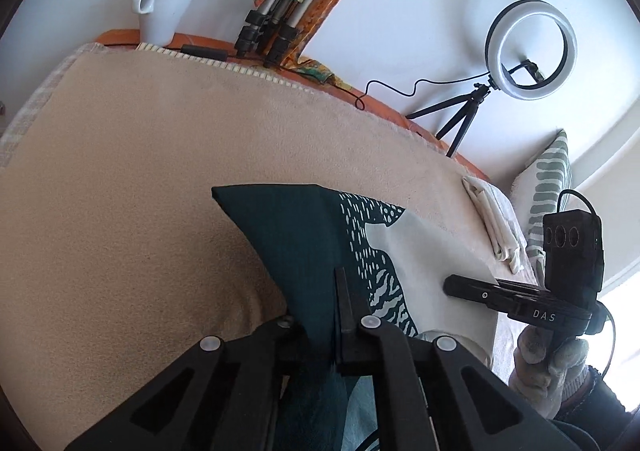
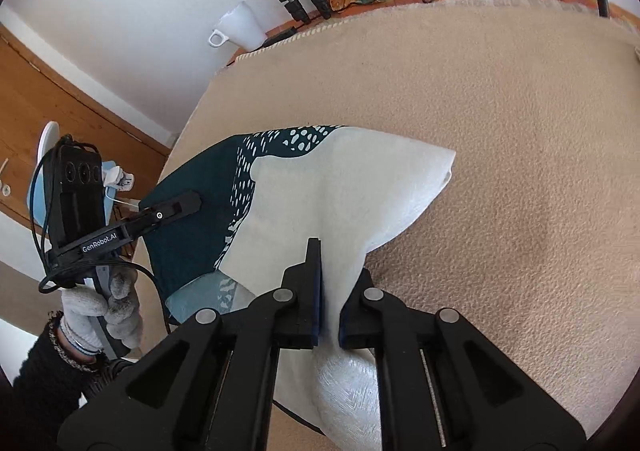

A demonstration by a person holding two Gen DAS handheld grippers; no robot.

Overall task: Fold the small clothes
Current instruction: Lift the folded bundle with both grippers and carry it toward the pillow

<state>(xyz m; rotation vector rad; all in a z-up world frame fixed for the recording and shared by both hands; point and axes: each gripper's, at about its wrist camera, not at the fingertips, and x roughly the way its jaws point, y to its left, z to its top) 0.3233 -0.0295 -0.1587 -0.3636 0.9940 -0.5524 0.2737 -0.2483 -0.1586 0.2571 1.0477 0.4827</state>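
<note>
I have the small cloth (image 2: 320,187), teal with white speckles on its left part and white on its right, lifted by its near edge above the beige blanket (image 1: 120,179) that covers the table. My left claw (image 1: 320,311) is pinched shut on the teal corner, and my right claw (image 2: 326,279) is pinched shut on the white corner; from each wrist camera I can see the other claw closed on the fabric. The far edge of the cloth sags toward the blanket, and I can't tell whether it rests on it.

My worry is the grip: each claw seems to hold only a thin strip of hem, so a quick swing forward could pull a corner free and collapse the fold. If I move one hand ahead of the other, the near edge will skew and the halves won't line up. The blanket looks grippy, so dragging the low edge could bunch it. A white cup (image 1: 164,11) and a ring light (image 1: 530,49) stand at the far edge, well apart from the cloth.
</note>
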